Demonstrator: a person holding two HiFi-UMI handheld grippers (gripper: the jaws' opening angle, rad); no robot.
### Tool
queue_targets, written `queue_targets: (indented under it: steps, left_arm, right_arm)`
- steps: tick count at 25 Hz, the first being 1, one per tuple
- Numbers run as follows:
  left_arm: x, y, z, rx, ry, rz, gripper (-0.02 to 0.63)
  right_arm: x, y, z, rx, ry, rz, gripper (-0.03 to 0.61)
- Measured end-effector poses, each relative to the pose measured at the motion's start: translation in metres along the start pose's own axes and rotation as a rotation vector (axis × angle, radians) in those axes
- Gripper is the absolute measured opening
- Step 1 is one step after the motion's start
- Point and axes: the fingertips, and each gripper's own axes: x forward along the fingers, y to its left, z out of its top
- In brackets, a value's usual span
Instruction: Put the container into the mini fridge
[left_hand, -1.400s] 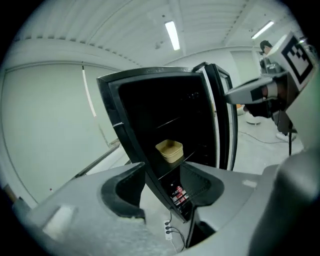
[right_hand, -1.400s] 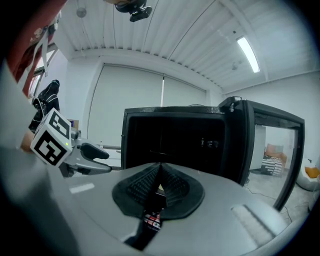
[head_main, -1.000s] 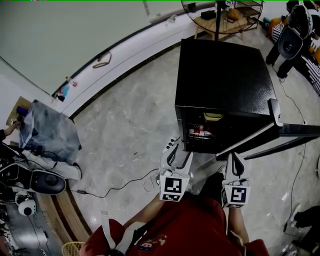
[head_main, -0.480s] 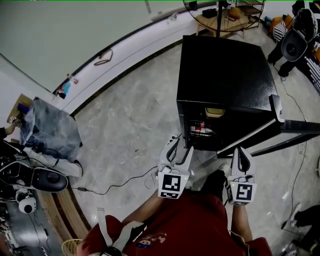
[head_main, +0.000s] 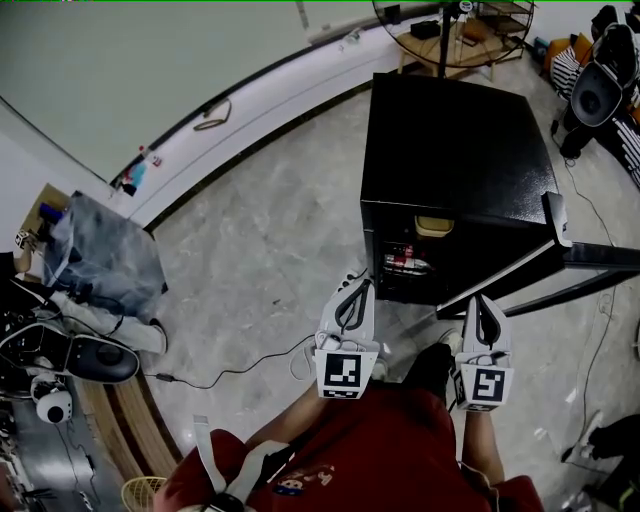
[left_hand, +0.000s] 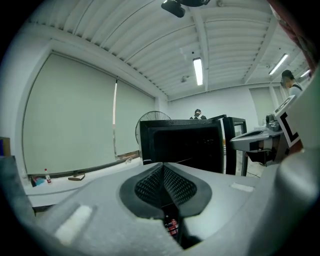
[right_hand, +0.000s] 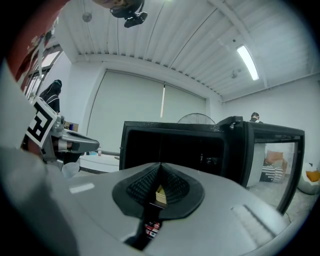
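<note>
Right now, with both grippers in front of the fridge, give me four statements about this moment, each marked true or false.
1. The mini fridge has its door open. True.
2. The left gripper holds the container. False: its fingers have just closed on nothing; the container sits inside the fridge.
3. The right gripper is open wide. False: it is shut and empty.
4. A fan stands beyond the fridge. True.

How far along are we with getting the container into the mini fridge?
Looks done: a yellowish container sits high inside the mini fridge. In hand: nothing. The left tongs have just been closing with nothing between them, and the right tongs are shut and empty, both in front of the opening. Left: the door stands open, so probably only closing it.
</note>
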Motion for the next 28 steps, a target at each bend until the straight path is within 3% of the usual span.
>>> queue_targets:
  steps: [28]
  left_arm:
    - [0.0,-0.003,-0.014,-0.037,-0.008,-0.031,0.006]
  right_arm:
    - [-0.001,0.004,-0.001,-0.034,-0.01,-0.02,0.0]
